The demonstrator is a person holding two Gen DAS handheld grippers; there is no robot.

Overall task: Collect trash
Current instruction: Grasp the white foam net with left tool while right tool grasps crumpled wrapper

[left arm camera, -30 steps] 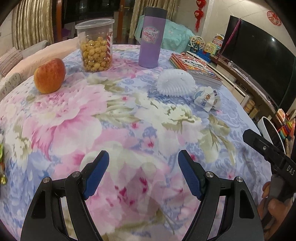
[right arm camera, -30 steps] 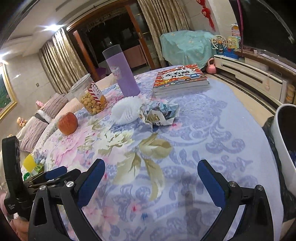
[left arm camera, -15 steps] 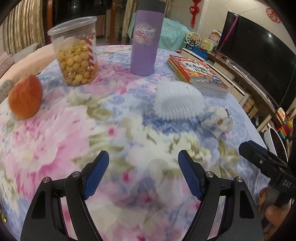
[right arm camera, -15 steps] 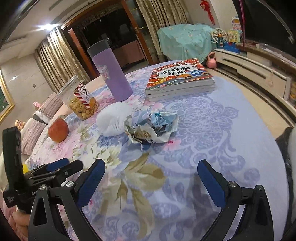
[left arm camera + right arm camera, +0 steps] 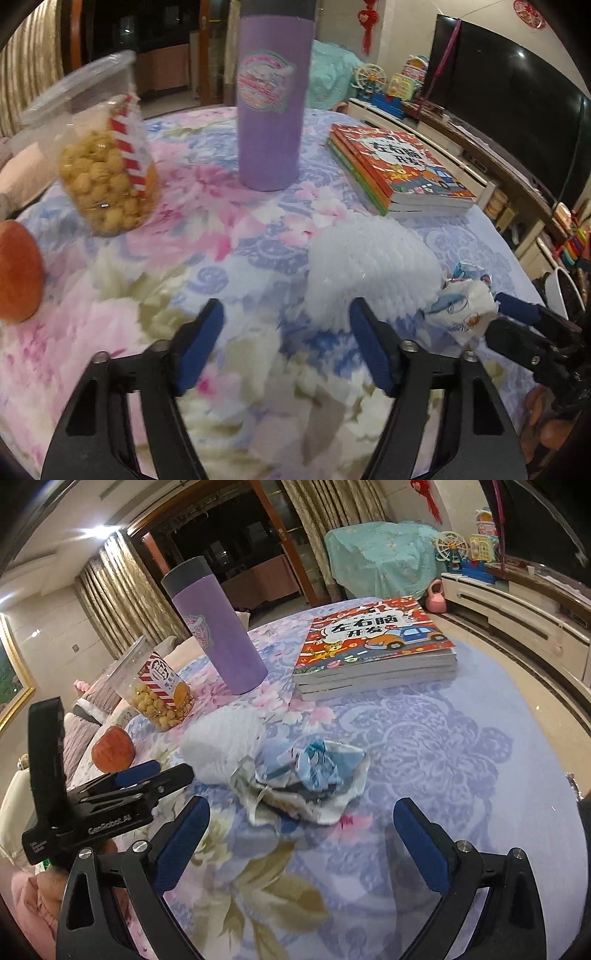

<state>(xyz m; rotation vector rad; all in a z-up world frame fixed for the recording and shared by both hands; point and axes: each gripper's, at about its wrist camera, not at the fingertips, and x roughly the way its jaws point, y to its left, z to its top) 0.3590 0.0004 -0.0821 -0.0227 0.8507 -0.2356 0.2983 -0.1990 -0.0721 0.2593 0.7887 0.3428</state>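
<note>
Both tongs gape wide and hold nothing: the left tongs (image 5: 284, 341), whose body reads "GenRobot.AI", sit just short of a white foam fruit net (image 5: 373, 266), and the right tongs (image 5: 301, 834) face a crumpled blue-and-white printed wrapper (image 5: 306, 779) lying just ahead, its long axis crosswise to them. Beyond both on the floral-clothed tabletop (image 5: 461, 746) stand a purple tumbler (image 5: 218, 635) with a cartoon sticker and stacked red books (image 5: 373, 646) titled "左右脑开发", with a television (image 5: 517, 110) further right.
</note>
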